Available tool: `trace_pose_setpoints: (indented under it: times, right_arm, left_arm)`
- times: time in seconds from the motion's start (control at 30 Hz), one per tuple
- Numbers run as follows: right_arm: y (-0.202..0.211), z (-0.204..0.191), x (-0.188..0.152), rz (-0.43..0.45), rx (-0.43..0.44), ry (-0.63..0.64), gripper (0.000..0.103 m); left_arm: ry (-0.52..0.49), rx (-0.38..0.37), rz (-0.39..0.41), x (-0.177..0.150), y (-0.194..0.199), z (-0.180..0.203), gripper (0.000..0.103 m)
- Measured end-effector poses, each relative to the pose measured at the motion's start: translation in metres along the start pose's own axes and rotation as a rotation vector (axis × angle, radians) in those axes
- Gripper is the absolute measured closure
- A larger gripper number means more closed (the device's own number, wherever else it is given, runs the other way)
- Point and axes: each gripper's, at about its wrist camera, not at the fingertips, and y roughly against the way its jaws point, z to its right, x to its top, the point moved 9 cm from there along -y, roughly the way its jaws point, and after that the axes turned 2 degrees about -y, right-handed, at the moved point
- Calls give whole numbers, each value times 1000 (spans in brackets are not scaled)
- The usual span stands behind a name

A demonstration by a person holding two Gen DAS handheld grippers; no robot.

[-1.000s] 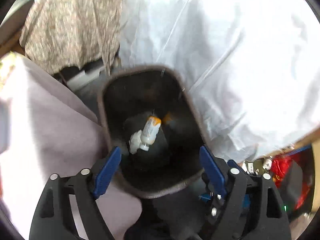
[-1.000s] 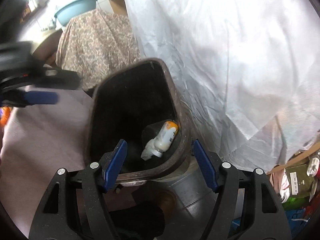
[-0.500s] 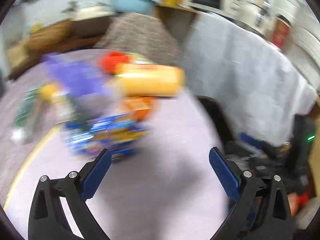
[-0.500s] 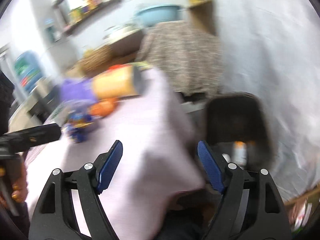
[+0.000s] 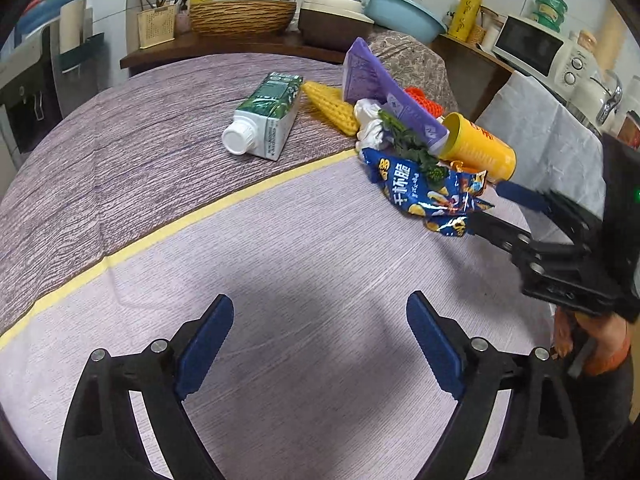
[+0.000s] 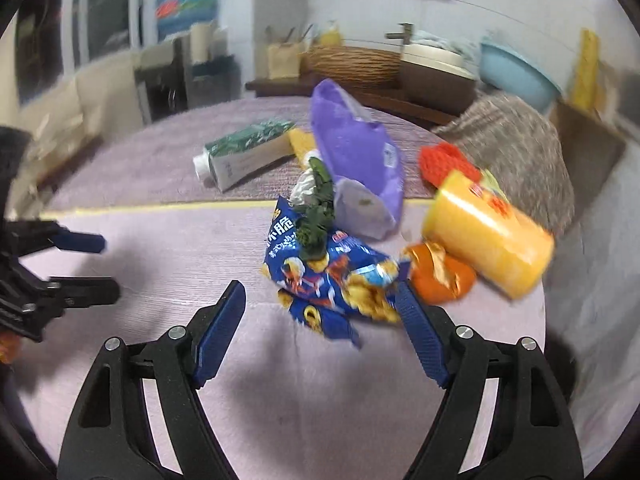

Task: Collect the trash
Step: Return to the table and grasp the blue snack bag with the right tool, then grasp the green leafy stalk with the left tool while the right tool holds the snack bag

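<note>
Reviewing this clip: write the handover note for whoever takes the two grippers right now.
Left gripper: open, empty, over bare tablecloth.
Right gripper: open, empty, its tips at the blue snack bag, not gripping it.
Still on the table: yellow cup, orange wrapper, purple pouch, green carton, greens, crumpled tissue, yellow and red netting.
Bin not in view.
Left: collect the whole pile.

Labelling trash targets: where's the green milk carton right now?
In the left wrist view, the green carton lies on its side left of the trash pile, beyond the yellow tape line, beside the yellow corn cob.
</note>
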Motion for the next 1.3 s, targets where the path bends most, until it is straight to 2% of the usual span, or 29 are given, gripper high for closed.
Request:
trace_pose_setpoints:
  times: [0.17, 0.23, 0.33, 0.37, 0.47, 0.67, 0.8, 0.97, 1.1, 1.2, 1.3]
  right_arm:
    - [-33, -3, -4, -86, -106, 158, 26]
    - [-34, -5, -7, -84, -171, 208, 32]
    - [-28, -12, -8, -64, -187, 240, 57]
    - [-28, -15, -10, -71, -159, 245, 79]
    - [-25, -17, -16, -63, -185, 281, 83]
    - [4, -33, -20, 7, -111, 253, 91]
    - [20, -50, -29, 14, -75, 253, 91]
    - [51, -59, -42, 33, -25, 188, 91]
    - [78, -52, -48, 75, -31, 109, 91]
    - [96, -28, -54, 109, -66, 14, 91]
    - [103, -3, -61, 111, -91, -68, 91]
  left_arm:
    - [-18, -22, 15, -4, 9, 1, 17]
    - [-19, -29, 12, -6, 9, 1, 17]
    - [-14, -39, 6, -8, 5, 3, 17]
    - [-12, -40, 2, -9, 3, 4, 17]
    - [-8, -43, 2, -9, 1, 5, 17]
    - [12, -36, 31, 2, 7, -3, 17]
    - [40, -38, 55, 16, 11, -9, 17]
    - [45, -58, 86, 40, 11, -4, 17]
    - [44, -95, 61, 54, -5, 10, 28]
    - [41, -108, 20, 57, -26, 25, 33]
    - [-10, -97, -22, 59, -49, 45, 38]
